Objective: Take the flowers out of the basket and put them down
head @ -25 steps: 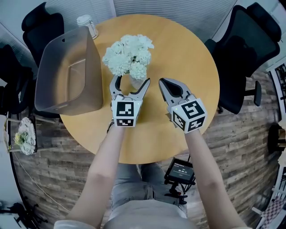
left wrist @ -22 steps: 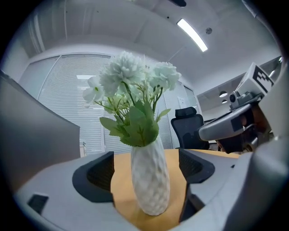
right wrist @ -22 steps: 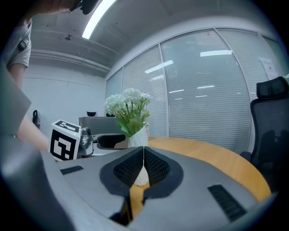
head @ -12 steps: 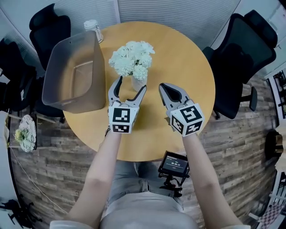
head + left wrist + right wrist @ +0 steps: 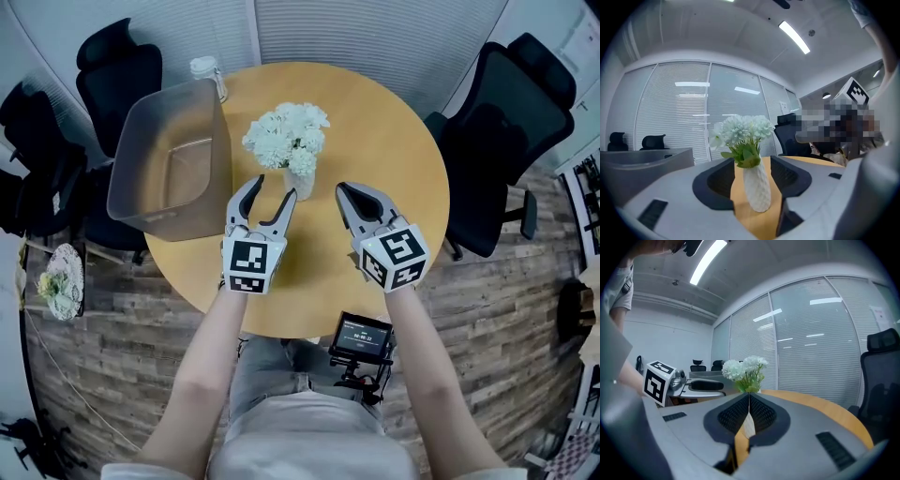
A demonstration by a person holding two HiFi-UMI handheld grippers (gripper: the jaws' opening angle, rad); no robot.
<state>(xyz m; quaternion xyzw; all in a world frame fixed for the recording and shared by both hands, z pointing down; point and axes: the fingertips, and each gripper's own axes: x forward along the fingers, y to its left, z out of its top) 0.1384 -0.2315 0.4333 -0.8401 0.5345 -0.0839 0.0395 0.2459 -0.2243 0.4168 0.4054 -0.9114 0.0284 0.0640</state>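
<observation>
Grippers drawn back from the vase (image 5: 300,182) of flowers (image 5: 287,137).
Left gripper (image 5: 274,187) jaws apart, just narrowing, vase untouched at 1 o'clock; right gripper (image 5: 343,188) closed; basket (image 5: 141,159) at 9 o'clock.

One vase (image 5: 300,184) of flowers (image 5: 286,139), one basket (image 5: 215,141), one jar (image 5: 208,73), one round table (image 5: 394,159), three office chairs (image 5: 511,112)

Flowers (image 5: 286,139) in vase (image 5: 300,183) on table (image 5: 394,141); basket (image 5: 141,192) left of them; jar (image 5: 208,75) behind basket; chair (image 5: 511,112) right of table.
</observation>
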